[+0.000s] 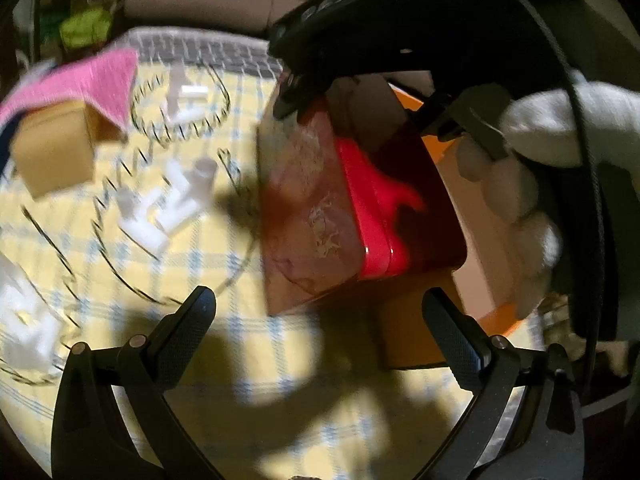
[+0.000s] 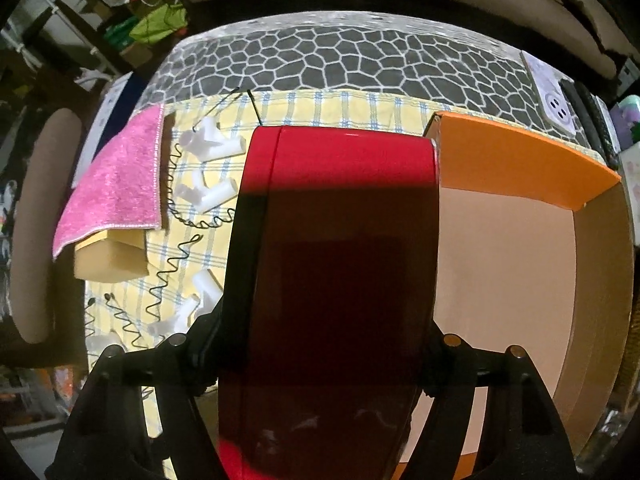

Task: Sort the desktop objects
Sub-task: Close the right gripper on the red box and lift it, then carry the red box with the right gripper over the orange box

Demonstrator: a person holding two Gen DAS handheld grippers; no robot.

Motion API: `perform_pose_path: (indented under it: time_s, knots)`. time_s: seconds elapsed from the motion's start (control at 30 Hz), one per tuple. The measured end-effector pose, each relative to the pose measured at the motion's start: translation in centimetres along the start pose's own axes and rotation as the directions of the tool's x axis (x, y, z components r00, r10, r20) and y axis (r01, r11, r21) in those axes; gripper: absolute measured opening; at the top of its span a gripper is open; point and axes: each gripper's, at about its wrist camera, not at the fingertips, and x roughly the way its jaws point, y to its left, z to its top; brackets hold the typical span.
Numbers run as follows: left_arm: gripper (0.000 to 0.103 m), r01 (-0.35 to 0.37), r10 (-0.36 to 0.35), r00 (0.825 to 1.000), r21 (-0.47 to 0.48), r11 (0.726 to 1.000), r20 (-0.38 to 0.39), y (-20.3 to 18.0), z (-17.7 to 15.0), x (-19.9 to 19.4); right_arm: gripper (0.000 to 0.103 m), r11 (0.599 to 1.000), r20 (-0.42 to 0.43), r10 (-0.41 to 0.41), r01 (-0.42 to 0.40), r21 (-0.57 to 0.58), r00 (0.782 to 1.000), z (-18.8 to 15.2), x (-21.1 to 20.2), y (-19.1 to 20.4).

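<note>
Risk – slip: you carry the glossy red rectangular tin box [image 2: 336, 264] by its smooth sides, and a shiny lid gives the pads little bite; tilt it further and it could slide out before it is over the box.
Risk – edge strike: the open orange cardboard box [image 2: 520, 160] sits just right of your right claw [image 2: 320, 356], its near wall close to the tin's corner – lower without shifting right and the tin may catch that wall and tip.
Risk – collision: your left claw [image 1: 320, 332] hovers just below the tin in its own view; a careless move there could knock the load.
Risk – clutter: the white plastic pipe fittings [image 2: 208, 144] and the black coiled wire [image 2: 172, 260] lie left of the right claw on the yellow checked cloth [image 2: 320, 108]; a dropped tin would scatter them.
Right claw: spread wide around the tin, both pads pressed on its long sides, the tin filling the gap between them.
Left claw: jaws wide apart, nothing between them, touching nothing that you can see.
Task thing: the tin hangs in the right claw's grip above the cloth, beside the orange box and not yet inside it, as far as the views allow.
Also near: a pink fluffy cloth [image 2: 116, 184] draped over a tan cardboard carton [image 2: 112, 256], far left of the right claw.
Your hand: a white-gloved hand [image 1: 520, 184] grips the right tool's handle.
</note>
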Motion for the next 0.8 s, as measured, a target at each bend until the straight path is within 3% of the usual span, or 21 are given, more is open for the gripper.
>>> perform_pose_path:
  time_s: [0.17,0.4,0.57,0.7,0.8]
  knots:
    - [0.103,0.155,-0.164,0.984,-0.127,0.980,-0.067,1.3,-0.3,1.1,0.074,0.999,0.009,0.032,-0.032,0.018,0.999,-0.7,-0.6,-0.6]
    - [0.103,0.266,-0.298,0.948,-0.235,0.935,-0.115,2.1,-1.0,2.7,0.074,0.998,0.017,0.056,-0.056,0.031,0.998,-1.6,-1.2,-1.0]
    - [0.103,0.268,-0.303,0.945,-0.236,0.934,-0.125,2.0,-1.1,2.9,0.074,0.997,0.044,0.066,-0.067,0.042,0.997,-2.0,-2.3,-1.3]
    - [0.103,0.209,-0.247,0.960,-0.251,0.945,-0.131,2.6,-1.3,2.9,0.074,0.993,0.067,0.090,-0.095,0.064,0.994,-2.3,-3.3,-1.9]
    - [0.103,0.193,-0.240,0.959,-0.274,0.942,-0.148,3.6,-1.4,3.8,0.074,0.993,0.071,0.098,-0.103,0.063,0.993,-2.4,-3.7,-1.9]
